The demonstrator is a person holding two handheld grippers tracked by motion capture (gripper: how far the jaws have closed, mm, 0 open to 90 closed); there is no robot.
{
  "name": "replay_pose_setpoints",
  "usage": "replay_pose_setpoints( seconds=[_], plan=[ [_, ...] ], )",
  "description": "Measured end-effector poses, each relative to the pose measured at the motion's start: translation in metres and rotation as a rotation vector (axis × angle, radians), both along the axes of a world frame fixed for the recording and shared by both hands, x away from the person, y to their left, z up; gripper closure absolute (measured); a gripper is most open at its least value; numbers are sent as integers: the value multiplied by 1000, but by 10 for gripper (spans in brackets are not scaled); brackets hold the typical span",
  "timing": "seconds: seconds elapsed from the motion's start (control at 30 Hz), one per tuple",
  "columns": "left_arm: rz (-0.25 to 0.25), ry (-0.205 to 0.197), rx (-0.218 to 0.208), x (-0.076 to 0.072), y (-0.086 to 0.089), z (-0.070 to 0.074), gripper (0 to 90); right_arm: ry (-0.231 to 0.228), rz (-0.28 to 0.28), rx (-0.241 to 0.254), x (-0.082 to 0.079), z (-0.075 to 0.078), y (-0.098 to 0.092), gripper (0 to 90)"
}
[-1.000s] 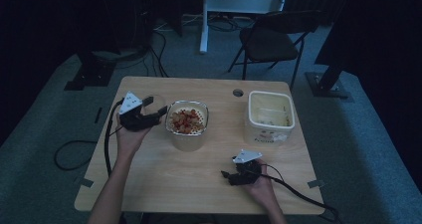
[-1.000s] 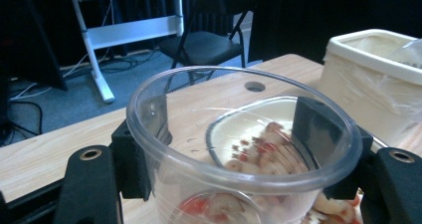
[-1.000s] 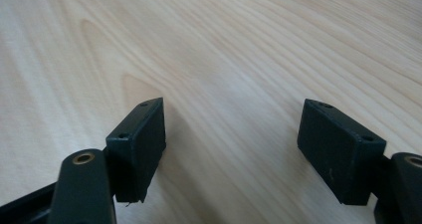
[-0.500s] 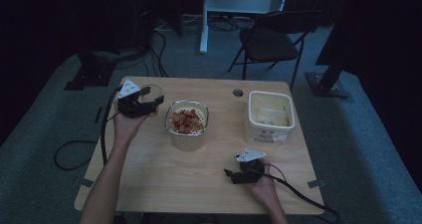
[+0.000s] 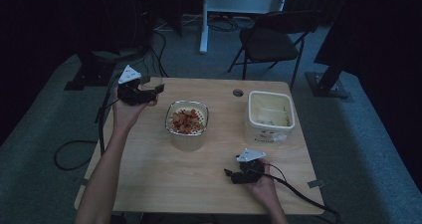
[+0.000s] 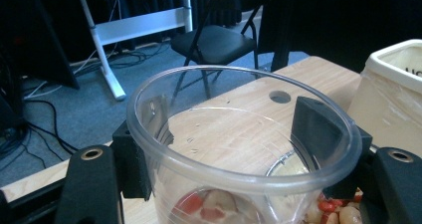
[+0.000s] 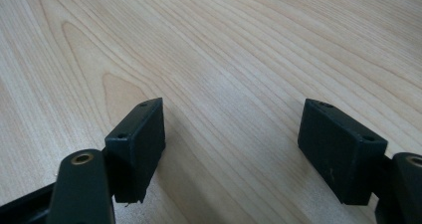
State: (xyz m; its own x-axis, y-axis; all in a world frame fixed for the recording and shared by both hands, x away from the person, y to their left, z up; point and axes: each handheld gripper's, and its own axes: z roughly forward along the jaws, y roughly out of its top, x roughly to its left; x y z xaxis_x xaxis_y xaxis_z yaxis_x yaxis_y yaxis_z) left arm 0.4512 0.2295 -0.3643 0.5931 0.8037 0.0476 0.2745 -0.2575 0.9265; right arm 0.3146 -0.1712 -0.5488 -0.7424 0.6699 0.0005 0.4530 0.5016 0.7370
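The left gripper (image 5: 158,88) clamps its fingers on a clear cup (image 6: 239,149), lifted left of the strainer bowl (image 5: 187,123). The right gripper (image 5: 227,172) rests empty on the counter (image 5: 164,184), fingers apart. Pouring looks done, I reckon; setting the cup down remains.

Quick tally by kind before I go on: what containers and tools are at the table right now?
Clear cup, held in the left tool: 1
Strainer bowl with food: 1
White tub: 1
Tools, left tool and right tool: 2
Total: 5
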Motion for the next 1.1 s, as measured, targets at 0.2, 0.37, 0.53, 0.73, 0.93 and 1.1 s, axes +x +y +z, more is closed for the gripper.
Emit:
replay_pose_setpoints(
  seconds=[0.2,0.37,0.53,0.73,0.93,1.1],
  plan=[
    [-13,-22,71,-3,-12,0,327,-2,1,-1,0,0,0,262],
    [-26,-15,125,-3,-20,-1,327,0,1,0,0,0,0,262],
    [-49,-29,231,-6,-32,0,327,1,-1,1,0,0,0,262],
    [-67,-56,335,-8,-45,3,327,1,-1,2,0,0,1,262],
    [-73,-97,442,-12,-52,6,327,0,-1,1,1,0,1,262],
    [-62,-145,529,-17,-57,5,326,1,-1,1,1,0,1,262]
  ],
)
